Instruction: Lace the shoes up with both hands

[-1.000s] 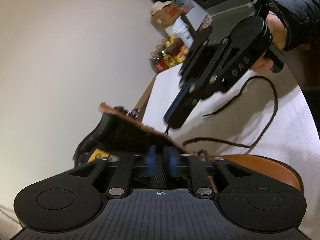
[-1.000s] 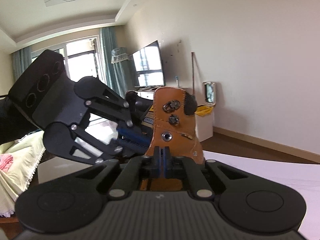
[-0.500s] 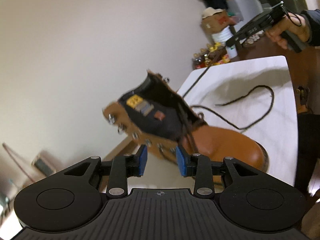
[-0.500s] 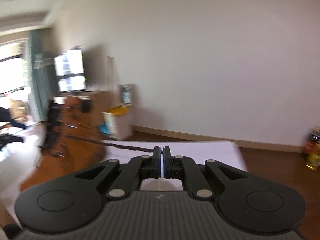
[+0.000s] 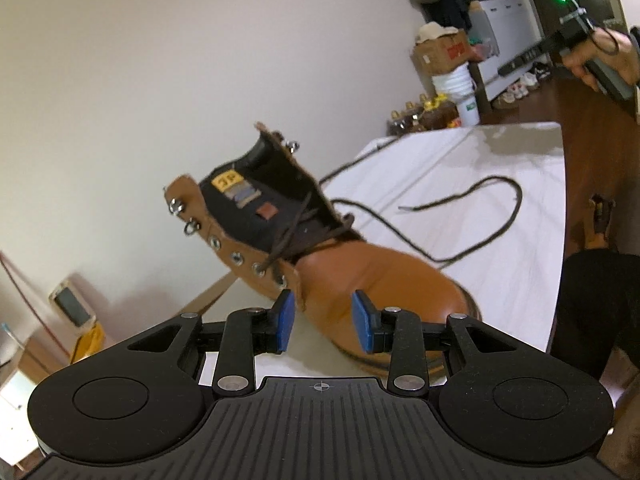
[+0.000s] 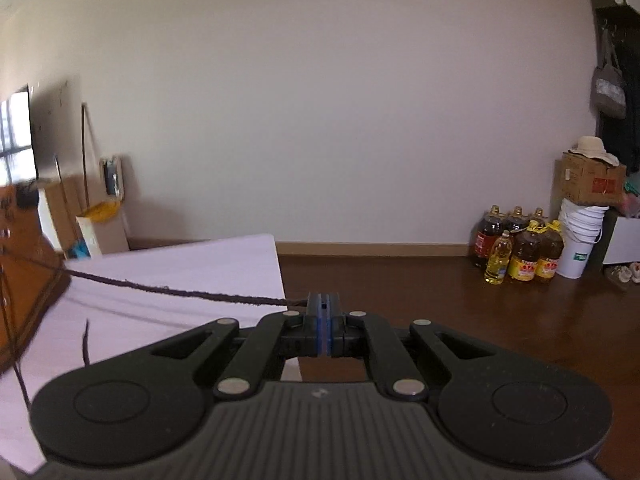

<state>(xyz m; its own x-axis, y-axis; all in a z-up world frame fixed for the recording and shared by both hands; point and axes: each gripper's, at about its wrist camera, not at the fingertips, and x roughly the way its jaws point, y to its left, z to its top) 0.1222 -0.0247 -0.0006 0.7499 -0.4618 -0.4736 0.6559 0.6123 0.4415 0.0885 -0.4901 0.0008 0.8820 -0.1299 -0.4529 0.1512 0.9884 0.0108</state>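
Note:
A tan leather boot [image 5: 372, 276] lies on the white table [image 5: 500, 300], toe toward my left gripper [image 5: 323, 322]. That gripper is open, its blue pads [image 5: 285, 320] apart just short of the toe and lowest eyelets, pressing on nothing. My right gripper [image 6: 323, 308] is shut on the dark brown lace [image 6: 180, 292], which stretches taut leftward to the boot's edge [image 6: 24, 272]. The other lace end [image 5: 480, 208] curls loose on the cloth. In the left wrist view a hand [image 5: 612, 60] holds the right gripper far off at top right.
Oil bottles [image 6: 516, 248], stacked white buckets [image 6: 580, 240] and a cardboard box [image 6: 592, 180] stand by the wall on the wooden floor. The table's corner [image 6: 276, 264] lies just left of my right gripper. A person's dark-clothed leg [image 5: 592, 304] is at the table's right edge.
My left gripper has drawn back from the boot's tongue to its toe. The right gripper has swung away to the right from the boot's collar, drawing the lace out taut.

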